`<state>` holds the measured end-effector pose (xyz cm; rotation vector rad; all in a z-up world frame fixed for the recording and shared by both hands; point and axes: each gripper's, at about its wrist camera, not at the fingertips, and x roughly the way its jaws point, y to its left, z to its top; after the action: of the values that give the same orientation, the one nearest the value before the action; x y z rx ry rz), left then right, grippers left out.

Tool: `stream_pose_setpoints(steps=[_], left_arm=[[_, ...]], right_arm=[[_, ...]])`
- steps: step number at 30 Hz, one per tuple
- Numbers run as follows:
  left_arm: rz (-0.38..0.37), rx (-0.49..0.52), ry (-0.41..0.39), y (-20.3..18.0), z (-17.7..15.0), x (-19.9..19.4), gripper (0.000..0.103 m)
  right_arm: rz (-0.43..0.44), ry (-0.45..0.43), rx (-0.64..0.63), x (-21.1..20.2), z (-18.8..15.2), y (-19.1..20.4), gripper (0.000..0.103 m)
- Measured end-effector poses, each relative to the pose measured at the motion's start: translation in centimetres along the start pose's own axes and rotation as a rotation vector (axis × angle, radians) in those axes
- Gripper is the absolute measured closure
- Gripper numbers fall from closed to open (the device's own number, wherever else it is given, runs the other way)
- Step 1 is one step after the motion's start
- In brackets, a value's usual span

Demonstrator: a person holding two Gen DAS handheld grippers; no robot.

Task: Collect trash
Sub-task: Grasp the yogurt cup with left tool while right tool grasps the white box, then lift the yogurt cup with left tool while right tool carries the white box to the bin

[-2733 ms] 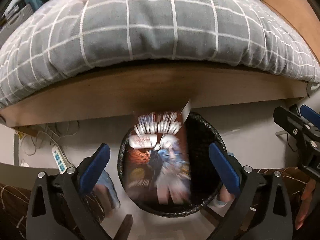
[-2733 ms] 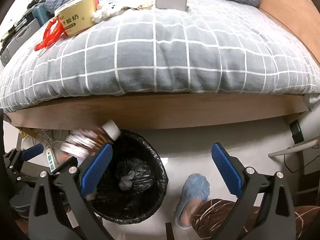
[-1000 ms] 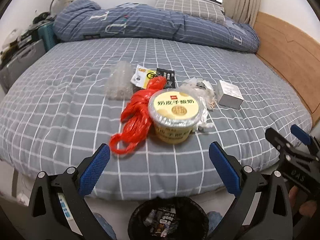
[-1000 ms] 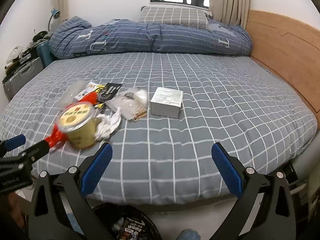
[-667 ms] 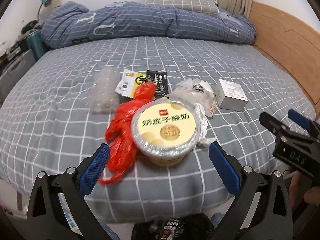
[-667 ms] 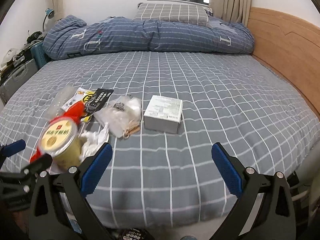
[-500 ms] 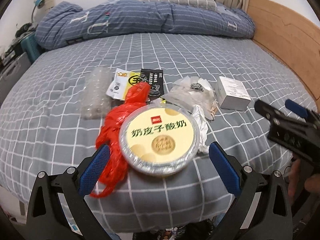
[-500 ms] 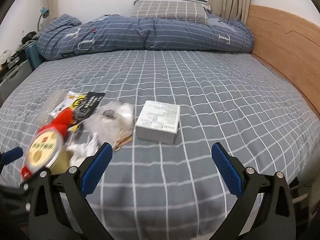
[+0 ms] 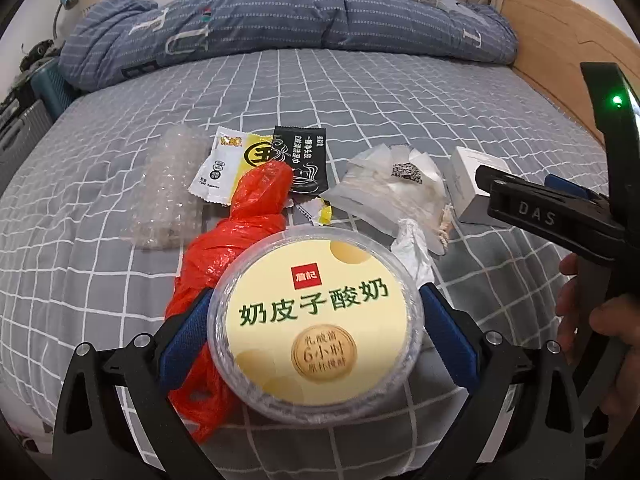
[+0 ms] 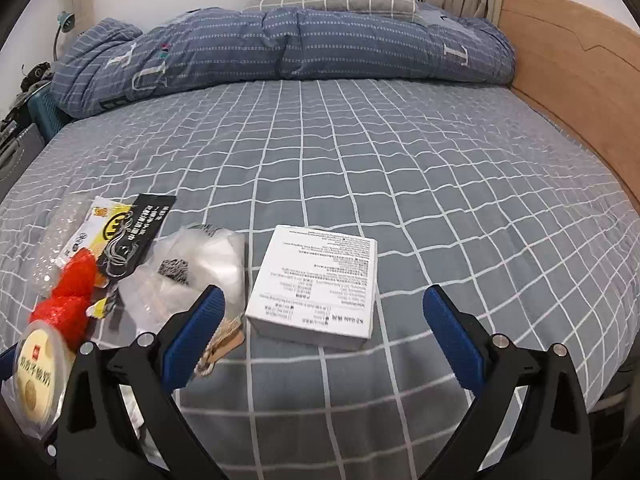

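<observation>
While the yogurt tub sits upright on the bed between the left claw's spread blue pads, pads at its rim, red bag touches the tub's left, white box lies right of it, right claw apart, empty.

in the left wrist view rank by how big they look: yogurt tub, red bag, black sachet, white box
1. yogurt tub, though it is nearest the camera
2. red bag
3. black sachet and white box: too alike, and the box is partly hidden
</observation>
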<state>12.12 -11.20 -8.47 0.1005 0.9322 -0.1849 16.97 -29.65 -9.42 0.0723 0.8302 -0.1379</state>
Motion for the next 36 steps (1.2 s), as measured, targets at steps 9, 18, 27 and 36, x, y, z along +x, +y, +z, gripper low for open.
stream_pose_setpoints(steps=[9, 18, 27, 36], left_arm=[[-0.005, 0.001, 0.018, 0.4, -0.2, 1.0, 0.016], [-0.012, 0.005, 0.008, 0.3, -0.4, 0.5, 0.017], [-0.026, 0.001, -0.031, 0.3, 0.2, -1.4, 0.017], [-0.043, -0.023, -0.072, 1.5, 1.3, -4.0, 0.018]], right_arm=[[0.021, 0.039, 0.029, 2.0, 0.2, 0.0, 0.01], [0.062, 0.062, 0.055, 2.5, 0.4, -0.2, 0.033], [0.055, 0.026, 0.033, 1.0, 0.7, 0.1, 0.033], [0.042, -0.036, -0.004, -1.7, 1.0, 0.6, 0.033]])
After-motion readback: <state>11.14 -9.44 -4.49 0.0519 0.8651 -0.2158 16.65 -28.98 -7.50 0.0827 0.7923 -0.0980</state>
